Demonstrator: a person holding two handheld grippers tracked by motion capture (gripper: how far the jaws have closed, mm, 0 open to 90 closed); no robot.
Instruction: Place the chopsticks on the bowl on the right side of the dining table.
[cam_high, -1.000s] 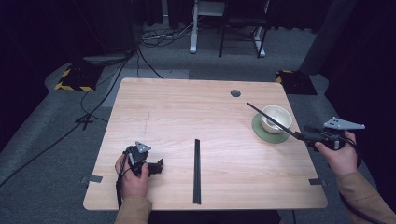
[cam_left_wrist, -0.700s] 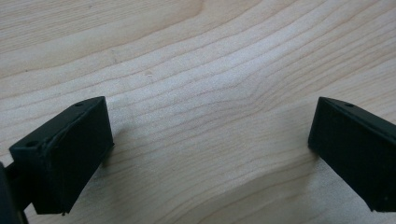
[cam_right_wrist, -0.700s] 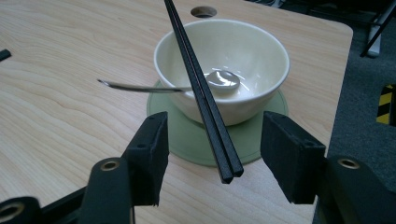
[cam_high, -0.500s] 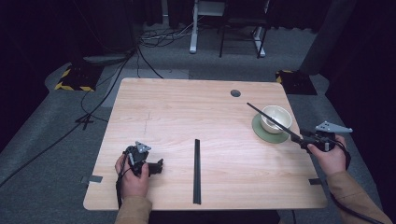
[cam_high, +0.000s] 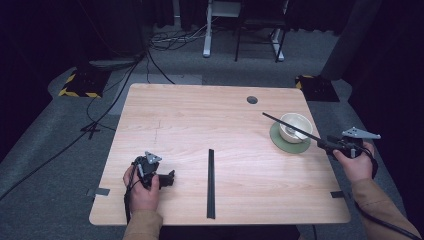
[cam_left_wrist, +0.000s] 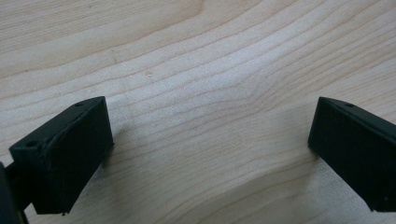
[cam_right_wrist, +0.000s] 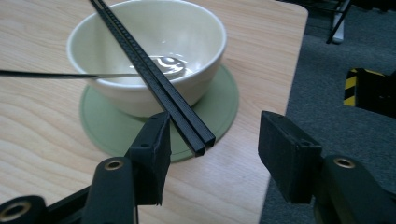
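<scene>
— What's on the table from above?

— My right claw (cam_high: 334, 145) is at the right edge, by the black strip (cam_high: 292, 127) lying across the bowl (cam_high: 295, 127) on its green mat (cam_high: 280, 142). My left claw (cam_high: 167, 178) rests near the front left; another strip (cam_high: 210, 182) lies mid-table.

— And your left claw's view?

— Released, jaws wide over bare table (cam_left_wrist: 201, 84), parked out of the way.

— The right's?

— Released too: the strip's near end (cam_right_wrist: 194, 135) sits just beside my left jaw, unpinched. I judge it is balanced on the rim.

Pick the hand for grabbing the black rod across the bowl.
Right: the right gripper, open, brackets the rod's near end by the bowl. The left gripper rests far off, over bare table.
</scene>
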